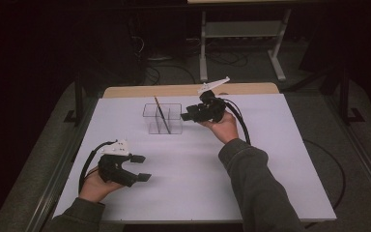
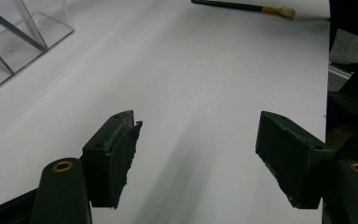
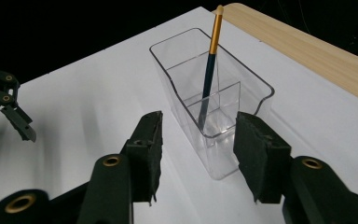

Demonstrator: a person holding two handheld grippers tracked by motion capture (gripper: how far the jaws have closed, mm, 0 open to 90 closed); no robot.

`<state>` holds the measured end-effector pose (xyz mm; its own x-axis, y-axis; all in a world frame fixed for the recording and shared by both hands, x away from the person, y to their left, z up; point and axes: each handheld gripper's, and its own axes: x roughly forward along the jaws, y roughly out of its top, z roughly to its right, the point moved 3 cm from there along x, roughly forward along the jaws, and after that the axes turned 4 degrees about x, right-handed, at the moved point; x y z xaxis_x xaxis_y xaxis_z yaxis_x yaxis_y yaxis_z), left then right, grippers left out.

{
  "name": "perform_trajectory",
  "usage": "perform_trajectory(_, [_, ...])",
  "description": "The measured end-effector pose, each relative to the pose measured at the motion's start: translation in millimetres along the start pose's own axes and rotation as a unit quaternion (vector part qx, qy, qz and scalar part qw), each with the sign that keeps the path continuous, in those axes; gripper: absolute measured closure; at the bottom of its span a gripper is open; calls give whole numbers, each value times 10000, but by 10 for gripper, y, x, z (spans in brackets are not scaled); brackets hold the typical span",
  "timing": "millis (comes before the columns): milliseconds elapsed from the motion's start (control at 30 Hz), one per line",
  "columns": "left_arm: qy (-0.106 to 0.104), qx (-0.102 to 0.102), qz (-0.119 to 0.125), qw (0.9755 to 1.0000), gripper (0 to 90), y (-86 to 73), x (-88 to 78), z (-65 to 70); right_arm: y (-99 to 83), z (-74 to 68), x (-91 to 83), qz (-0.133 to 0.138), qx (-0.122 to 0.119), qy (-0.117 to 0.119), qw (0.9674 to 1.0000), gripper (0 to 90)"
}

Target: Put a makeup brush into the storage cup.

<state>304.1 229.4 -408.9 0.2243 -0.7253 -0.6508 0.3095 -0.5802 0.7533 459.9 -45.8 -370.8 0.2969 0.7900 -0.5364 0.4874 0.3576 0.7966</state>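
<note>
Ahead of the right fingers: a slim brush [image 3: 209, 70], dark handle with a gold ferrule and pale tip, stands tilted in the rear compartment of a clear divided holder [image 3: 242, 88], leaning on the rim.
Brush handling: probably very light and stiff, with a smooth, thin handle that could roll or slip between pads; the gold band or the handle just under it looks like the best place to pinch, well above the holder's rim.
Holder handling: thin clear plastic, likely light enough to slide or tip on the table [image 1: 270, 159] if the brush is dragged sideways against its wall.
Right gripper [image 3: 198, 149]: its fingers are spread with nothing between them, just short of the holder's near wall and aimed at it; no pad touches the plastic.
Left gripper [image 2: 198, 154]: its fingers are spread wide over bare white table, pinching nothing, well apart from the holder.
Beyond the left fingers: a second brush [image 2: 242, 7] lies flat on the table, far off near the top of the left gripper view.
Obstacles: the holder's walls and inner divider hem in the lower handle; a wooden edge [image 1: 188, 90] runs behind the holder, out of the way.
</note>
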Motion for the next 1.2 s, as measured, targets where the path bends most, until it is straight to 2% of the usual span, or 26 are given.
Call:
perform_trajectory(67, [7,-18,4,10000,281,-4,-1,3,-14,-6,-20,-33,19,-12,10000,482])
perform_trajectory(367, [16,138,-10,9999,279,18,-7,-4,-96,-38,-157,-83,35,-51,9999,392])
perform_trajectory(500, [30,118,-10,9999,277,16,-9,-4,-136,-59,-211,-112,40,-63,9999,368])
perform_trajectory(633, [47,151,9,9999,277,23,-28,-7,-164,-72,-250,-197,-48,-148,9997,339])
perform_trajectory(667, [44,146,14,9999,276,22,-27,-10,-168,-91,-264,-185,20,-124,9997,332])
perform_trajectory(833, [24,137,59,9999,271,15,-32,-14,-224,-91,-321,-254,39,-116,9996,317])
perform_trajectory(867, [25,65,99,9999,271,17,-35,-12,-234,-88,-333,-256,55,-118,9996,318])
perform_trajectory(1200, [49,71,114,9999,263,19,-36,-1,-370,-65,-483,-208,249,-246,9992,301])
